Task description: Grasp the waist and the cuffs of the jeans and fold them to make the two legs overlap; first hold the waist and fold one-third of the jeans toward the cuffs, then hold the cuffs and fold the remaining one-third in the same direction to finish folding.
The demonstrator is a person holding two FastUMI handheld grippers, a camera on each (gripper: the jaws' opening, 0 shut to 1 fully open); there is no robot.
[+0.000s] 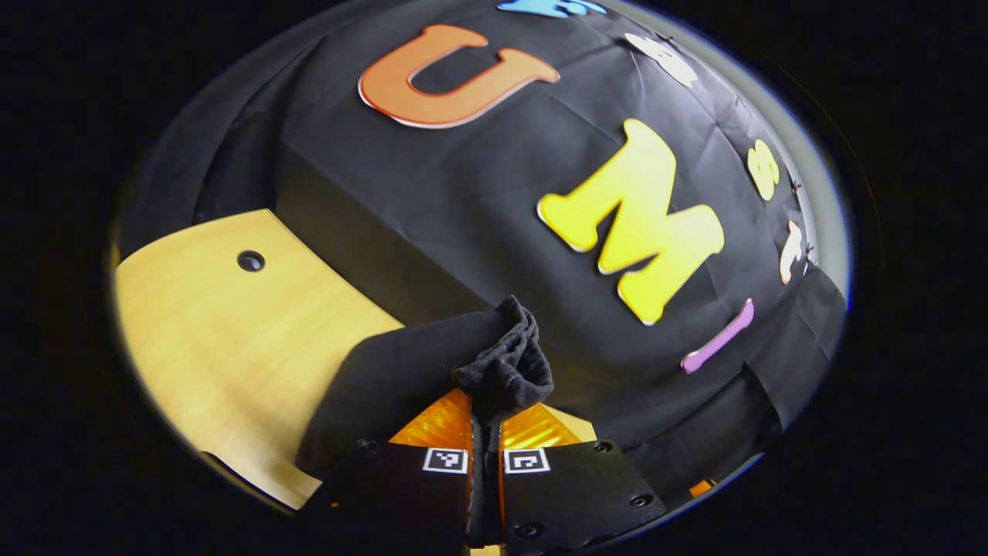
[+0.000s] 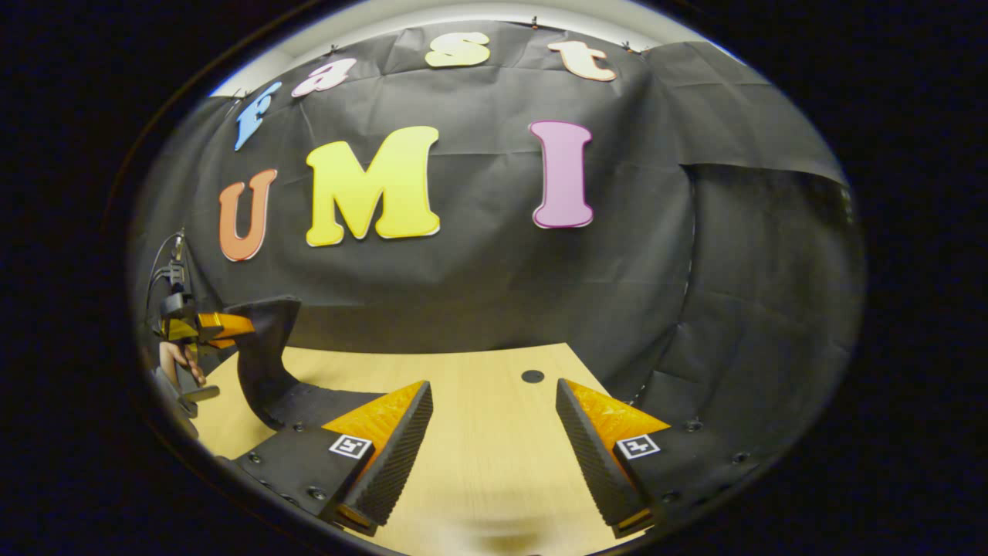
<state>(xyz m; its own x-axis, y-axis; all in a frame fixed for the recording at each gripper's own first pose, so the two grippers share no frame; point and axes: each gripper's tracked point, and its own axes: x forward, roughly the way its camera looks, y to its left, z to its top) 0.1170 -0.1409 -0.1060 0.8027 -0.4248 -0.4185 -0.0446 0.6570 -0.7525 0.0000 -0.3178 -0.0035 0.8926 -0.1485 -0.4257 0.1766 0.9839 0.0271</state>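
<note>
My left tongs [image 1: 485, 432] are squeezed tight on a bunch of the jeans [image 1: 401, 371]. The dark cloth sticks up in a crumpled lump just past the two orange fingers [image 1: 436, 425]. I hold it high so the cloth hangs down and can swing over without dragging. From these tongs the jeans drop toward the wooden table [image 1: 216, 332], down by its near edge. I cannot tell if this bunch is the waist or the cuffs, because the cloth is so dark and scrunched.

My right tongs [image 2: 494, 432] are wide apart with nothing between them. Their ribbed fingers [image 2: 397, 455] point out over a bare part of the table [image 2: 494, 386], toward the far edge where a small round hole [image 2: 532, 376] sits. I think they are open so they are ready to grab the other end of the jeans.

In the right gripper view, far off at the table's left side, I can see my other tongs [image 2: 220, 324] lifting the jeans [image 2: 266, 355]. The cloth hangs down from them in a curve and touches the table below. A hand [image 2: 181, 359] holds those tongs from under.

I think the fold is just starting. The right tongs need to go over and pinch the cloth too, so both legs can lie flat on top of each other.
</note>
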